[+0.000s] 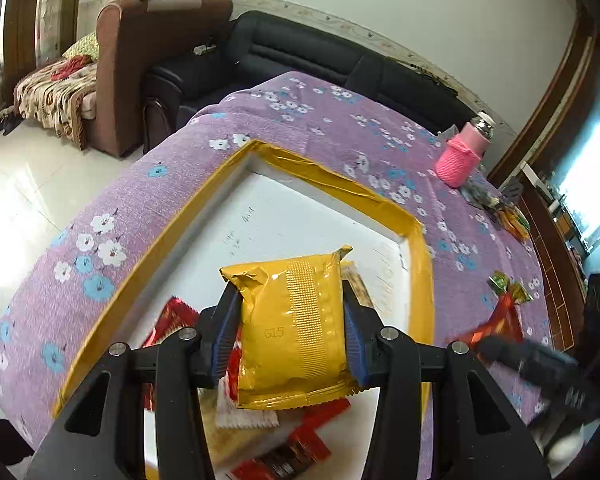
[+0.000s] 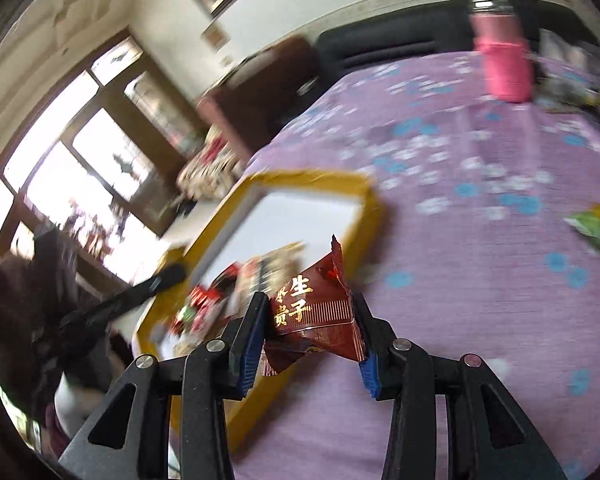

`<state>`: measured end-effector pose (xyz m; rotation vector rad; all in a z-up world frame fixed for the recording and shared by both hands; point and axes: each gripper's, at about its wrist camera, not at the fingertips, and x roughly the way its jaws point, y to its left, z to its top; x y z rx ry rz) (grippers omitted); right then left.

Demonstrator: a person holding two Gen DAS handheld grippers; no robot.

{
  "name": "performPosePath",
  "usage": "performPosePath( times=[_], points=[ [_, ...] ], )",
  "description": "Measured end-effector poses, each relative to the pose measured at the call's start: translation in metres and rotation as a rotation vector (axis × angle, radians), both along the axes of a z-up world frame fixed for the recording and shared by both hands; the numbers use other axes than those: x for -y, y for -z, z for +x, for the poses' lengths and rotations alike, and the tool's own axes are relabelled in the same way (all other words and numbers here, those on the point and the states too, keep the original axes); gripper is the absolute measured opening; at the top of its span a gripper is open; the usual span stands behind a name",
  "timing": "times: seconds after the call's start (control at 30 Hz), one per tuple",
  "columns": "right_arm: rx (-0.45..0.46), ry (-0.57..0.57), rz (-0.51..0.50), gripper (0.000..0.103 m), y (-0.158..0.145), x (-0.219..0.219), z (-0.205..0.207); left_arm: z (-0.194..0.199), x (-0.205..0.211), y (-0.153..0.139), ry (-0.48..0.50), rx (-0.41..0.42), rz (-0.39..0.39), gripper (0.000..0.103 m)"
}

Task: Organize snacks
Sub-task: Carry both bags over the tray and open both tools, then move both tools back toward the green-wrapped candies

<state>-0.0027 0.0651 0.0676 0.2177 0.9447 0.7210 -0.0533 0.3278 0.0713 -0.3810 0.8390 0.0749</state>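
My left gripper (image 1: 290, 322) is shut on a yellow snack packet (image 1: 296, 328) and holds it above a white tray with a yellow taped rim (image 1: 416, 292). Several red and brown snack packets (image 1: 300, 444) lie in the tray below it. My right gripper (image 2: 310, 322) is shut on a dark red snack packet with gold characters (image 2: 314, 308), held just above the purple cloth beside the tray's right rim (image 2: 372, 212). In the left wrist view the right gripper (image 1: 500, 344) shows blurred with the red packet (image 1: 496, 322).
A purple flowered cloth (image 1: 332, 120) covers the table. A pink sleeved bottle (image 1: 462, 156) stands at the far right, with several loose snacks (image 1: 500, 208) beside it. A green-yellow candy (image 2: 596, 224) lies on the cloth. A black sofa (image 1: 300, 56) stands behind the table.
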Motion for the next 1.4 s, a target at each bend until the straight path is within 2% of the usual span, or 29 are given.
performPosePath(
  times=[0.2, 0.33, 0.5, 0.53, 0.7, 0.77, 0.9, 1.07, 1.17, 1.27, 1.4],
  points=[
    [-0.015, -0.158, -0.102, 0.041, 0.017, -0.074, -0.019, 0.027, -0.019, 0.017, -0.013, -0.060, -0.032, 0.045],
    [-0.007, -0.210, -0.182, 0.041, 0.030, -0.102, -0.030, 0.037, -0.027, 0.023, -0.027, -0.068, -0.054, 0.045],
    [-0.032, -0.220, -0.216, 0.043, 0.041, -0.115, -0.033, 0.044, -0.029, 0.021, -0.009, -0.048, -0.066, 0.053],
    [-0.023, -0.210, -0.221, 0.044, 0.041, -0.115, -0.033, 0.043, -0.029, 0.020, -0.007, -0.043, -0.072, 0.053],
    [0.091, -0.169, -0.268, 0.059, 0.029, -0.113, -0.037, 0.026, -0.027, 0.008, -0.024, 0.007, -0.069, 0.053],
    [0.125, -0.154, -0.261, 0.059, 0.023, -0.108, -0.039, 0.016, -0.023, -0.001, -0.034, 0.032, -0.049, 0.055],
    [0.147, -0.105, -0.218, 0.062, 0.012, -0.090, -0.043, -0.013, -0.004, -0.021, -0.081, 0.087, 0.052, 0.059],
    [0.161, -0.022, -0.185, 0.064, 0.006, -0.065, -0.050, -0.048, 0.034, -0.037, -0.165, 0.111, 0.228, 0.081],
    [0.174, 0.035, -0.183, 0.068, 0.007, -0.046, -0.058, -0.064, 0.053, -0.039, -0.176, 0.131, 0.267, 0.083],
    [0.181, 0.072, -0.195, 0.069, 0.011, -0.031, -0.065, -0.067, 0.073, -0.036, -0.152, 0.112, 0.314, 0.083],
    [0.170, 0.100, -0.193, 0.070, 0.017, -0.015, -0.072, -0.069, 0.093, -0.035, -0.105, 0.107, 0.327, 0.083]
  ],
)
